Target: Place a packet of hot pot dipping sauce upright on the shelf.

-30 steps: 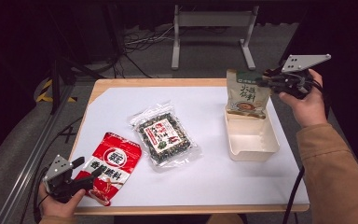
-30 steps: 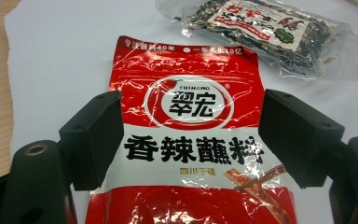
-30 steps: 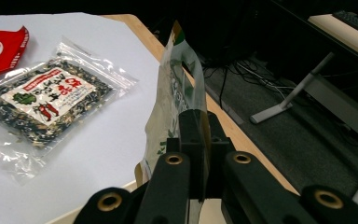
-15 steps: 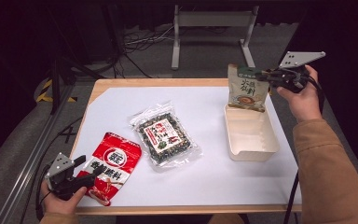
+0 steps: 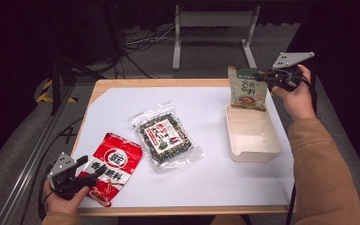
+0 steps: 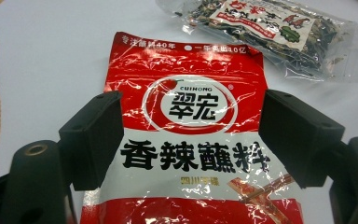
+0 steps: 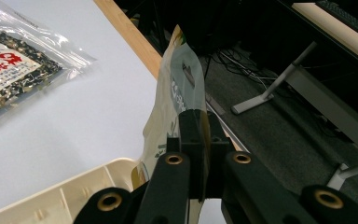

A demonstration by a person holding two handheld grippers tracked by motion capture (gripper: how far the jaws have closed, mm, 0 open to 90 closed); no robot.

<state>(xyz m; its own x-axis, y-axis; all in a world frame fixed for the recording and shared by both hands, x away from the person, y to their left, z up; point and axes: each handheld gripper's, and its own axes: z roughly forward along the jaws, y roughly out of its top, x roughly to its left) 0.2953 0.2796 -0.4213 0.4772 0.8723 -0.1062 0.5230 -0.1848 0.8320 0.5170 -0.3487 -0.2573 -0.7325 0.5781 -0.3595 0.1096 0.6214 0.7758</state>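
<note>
A red seasoning packet [image 5: 111,164] [image 6: 191,140] lies at the table's front left. My left gripper [image 5: 90,167] [image 6: 191,135] stands open, its jaws on either side of the packet's lower half. A beige and green pouch [image 5: 246,89] [image 7: 175,98] hangs upright above the far end of a cream tray [image 5: 255,152] [image 7: 51,200], with my right gripper [image 5: 266,76] [image 7: 199,140] shut on its top edge. A clear bag of dark dried mix with a red label [image 5: 165,136] [image 6: 270,28] [image 7: 9,65] lies flat at the table's middle.
A white sheet [image 5: 201,108] covers the wooden table [image 5: 159,83]. Beyond the far edge are cables and a metal stand leg [image 5: 214,21] on the grey floor. A metal rail [image 5: 28,159] runs along the left side.
My right gripper has lifted the pouch and carried it a little back and up, away from the tray. The left gripper has stayed around the red packet's lower end.
</note>
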